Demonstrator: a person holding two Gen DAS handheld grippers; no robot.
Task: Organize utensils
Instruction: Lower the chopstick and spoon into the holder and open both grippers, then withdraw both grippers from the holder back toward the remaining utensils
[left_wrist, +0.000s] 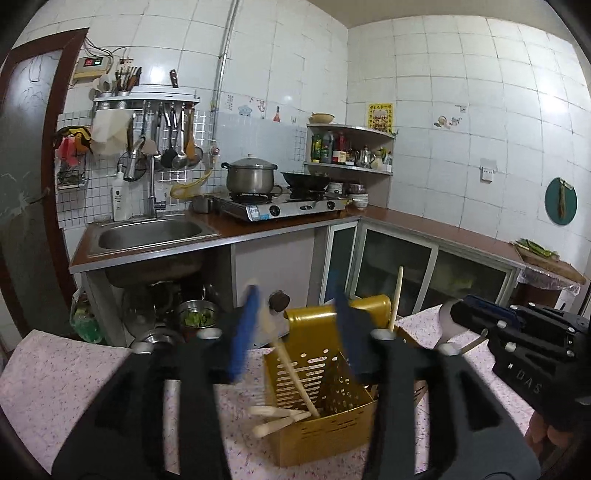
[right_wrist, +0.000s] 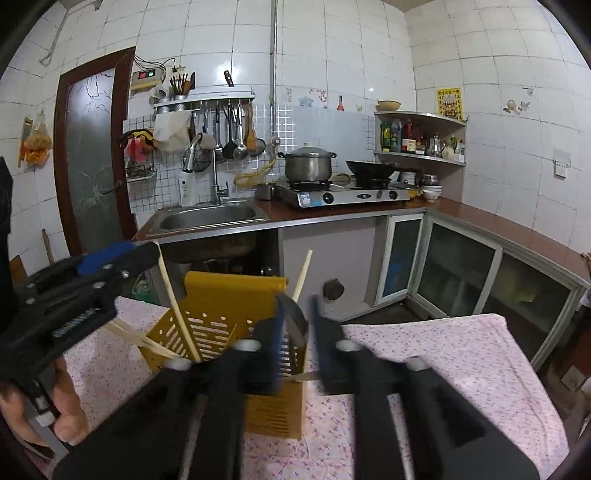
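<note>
A yellow perforated utensil holder (left_wrist: 321, 387) (right_wrist: 221, 328) stands on the pink floral tablecloth. Pale wooden chopsticks lean in it: one (left_wrist: 291, 373) slants through the left compartment, one (left_wrist: 396, 299) stands at its back right, and a few (left_wrist: 280, 417) poke through its left wall. My left gripper (left_wrist: 295, 325) is open above the holder, and a chopstick drops between its fingers. My right gripper (right_wrist: 295, 328) hovers over the holder's right compartment, with a metal spoon (right_wrist: 295, 321) between its fingers; the grip is blurred. The right gripper shows in the left wrist view (left_wrist: 480, 321) too.
The pink-clothed table (right_wrist: 424, 362) fills the foreground. Behind it are a counter with a steel sink (left_wrist: 151, 230), a gas stove (left_wrist: 284, 206) with a pot and a wok, a corner shelf of bottles (left_wrist: 347, 151), and glass-door cabinets (left_wrist: 399, 266).
</note>
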